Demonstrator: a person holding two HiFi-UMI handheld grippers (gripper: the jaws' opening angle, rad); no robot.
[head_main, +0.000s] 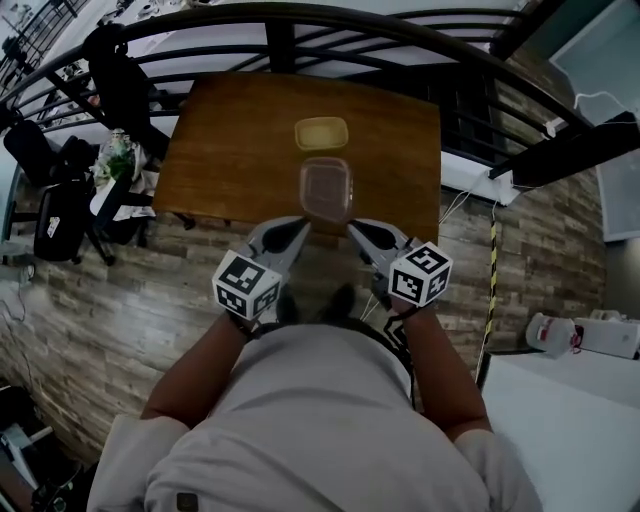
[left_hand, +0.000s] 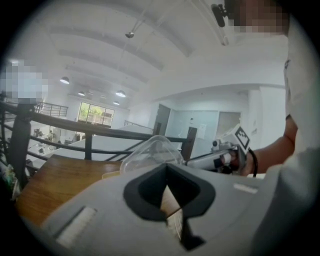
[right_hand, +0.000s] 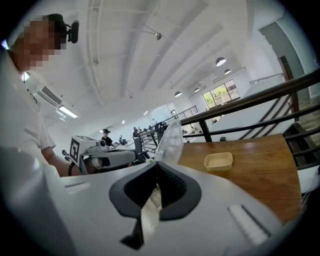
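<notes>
A clear plastic container (head_main: 326, 188) hangs just above the near edge of a brown wooden table (head_main: 230, 150), held from both sides. My left gripper (head_main: 303, 222) is shut on its left rim, and the tub bulges beyond the jaw tips (left_hand: 150, 152). My right gripper (head_main: 352, 226) is shut on the right rim, where the container (right_hand: 170, 139) shows edge-on. A shallow yellowish tray (head_main: 321, 132) lies on the table beyond it, also in the right gripper view (right_hand: 218, 161). Each gripper view shows the other gripper: the right gripper (left_hand: 220, 152) and the left gripper (right_hand: 100, 155).
A black metal railing (head_main: 300, 22) curves behind the table. Dark chairs and bags (head_main: 70, 190) stand at the left. The floor (head_main: 120, 320) is brick-patterned. A white surface (head_main: 570, 420) sits at the lower right, with a white jug (head_main: 550, 333) beside it.
</notes>
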